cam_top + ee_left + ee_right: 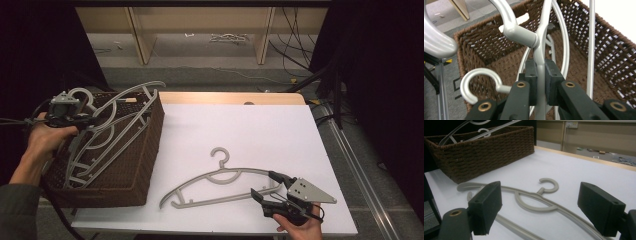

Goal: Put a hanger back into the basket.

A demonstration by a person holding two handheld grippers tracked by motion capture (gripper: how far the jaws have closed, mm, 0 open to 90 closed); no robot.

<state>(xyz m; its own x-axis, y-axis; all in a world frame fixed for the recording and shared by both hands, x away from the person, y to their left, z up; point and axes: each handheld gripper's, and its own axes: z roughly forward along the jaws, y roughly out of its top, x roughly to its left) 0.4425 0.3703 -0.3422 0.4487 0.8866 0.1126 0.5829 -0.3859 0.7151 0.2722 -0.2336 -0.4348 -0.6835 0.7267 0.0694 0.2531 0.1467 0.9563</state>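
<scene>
Left tool (539, 75) clamped on a grey plastic hanger (112, 117) in the brown wicker basket (145, 165), frame left; right tool (272, 186) spread beside the beige counter hanger (220, 175) — we risk hooks snagging.

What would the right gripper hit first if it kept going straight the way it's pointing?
Likely the grey hanger lying flat on the white table, since the open right gripper straddles its arm; the wicker basket sits farther beyond.
</scene>
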